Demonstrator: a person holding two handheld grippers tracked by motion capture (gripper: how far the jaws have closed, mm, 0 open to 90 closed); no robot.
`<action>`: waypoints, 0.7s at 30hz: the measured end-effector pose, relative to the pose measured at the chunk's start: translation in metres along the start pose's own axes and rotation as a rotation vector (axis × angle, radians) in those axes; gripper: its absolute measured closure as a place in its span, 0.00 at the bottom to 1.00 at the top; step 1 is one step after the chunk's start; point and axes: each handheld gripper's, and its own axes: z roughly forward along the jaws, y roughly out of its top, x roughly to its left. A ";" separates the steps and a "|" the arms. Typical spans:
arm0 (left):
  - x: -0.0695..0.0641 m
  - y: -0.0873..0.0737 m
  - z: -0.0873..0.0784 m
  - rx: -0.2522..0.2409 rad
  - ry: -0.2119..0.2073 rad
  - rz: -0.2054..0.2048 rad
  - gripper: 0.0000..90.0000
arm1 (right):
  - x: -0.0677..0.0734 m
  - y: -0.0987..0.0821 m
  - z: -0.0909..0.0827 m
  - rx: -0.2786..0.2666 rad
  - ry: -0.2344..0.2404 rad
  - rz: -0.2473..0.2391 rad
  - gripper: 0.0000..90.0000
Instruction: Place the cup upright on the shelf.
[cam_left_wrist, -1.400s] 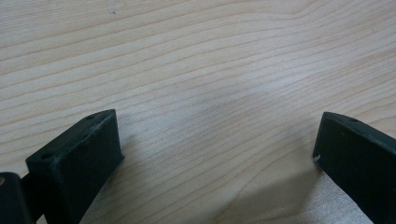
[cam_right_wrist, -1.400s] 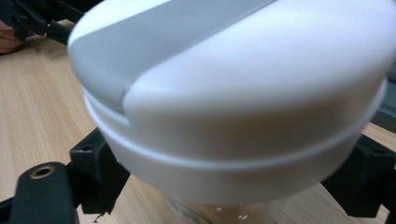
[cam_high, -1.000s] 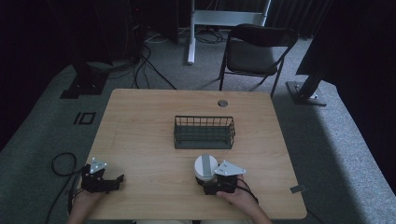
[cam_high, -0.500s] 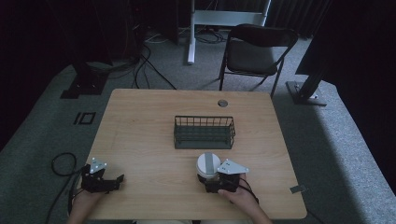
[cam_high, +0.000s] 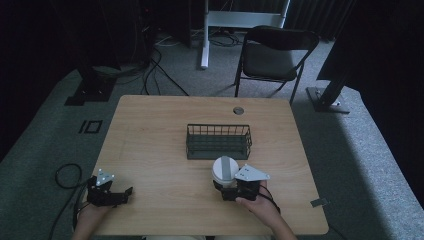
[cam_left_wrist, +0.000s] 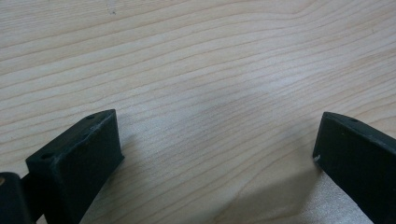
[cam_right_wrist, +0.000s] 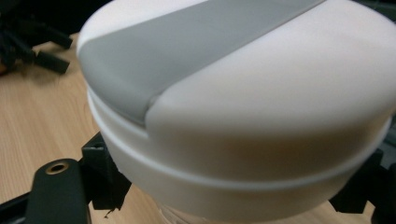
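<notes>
A white round container (cam_high: 225, 169) with a grey stripe across its lid stands just in front of the wire basket (cam_high: 218, 126). My right gripper (cam_high: 226, 186) is shut on its lower body. In the right gripper view the container (cam_right_wrist: 243, 93) looms close, and the black fingers (cam_right_wrist: 105, 179) press on its two sides. My left gripper (cam_high: 125, 192) rests low over the table (cam_high: 150, 130) at the near left corner. Its jaws stand wide open in the left gripper view (cam_left_wrist: 217, 149), with bare wood between the fingers (cam_left_wrist: 79, 154).
The dark wire basket sits at the table's middle and looks empty. A round cable grommet (cam_high: 238, 110) lies near the far edge. A folding chair (cam_high: 272, 55) stands behind the table. Cables trail on the floor at the left.
My right gripper and the white container have shifted slightly away from the person, toward the basket. The left gripper has stayed in place.
</notes>
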 end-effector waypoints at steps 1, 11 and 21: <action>0.000 0.000 0.000 0.000 0.000 0.000 0.01 | 0.000 0.000 0.000 0.000 0.000 0.000 0.20; 0.000 0.000 0.000 0.000 0.000 0.000 0.01 | -0.007 0.036 -0.006 -0.057 -0.006 -0.003 0.20; 0.000 0.000 0.000 -0.001 0.001 0.000 0.01 | -0.027 0.079 -0.007 -0.116 -0.072 0.010 0.20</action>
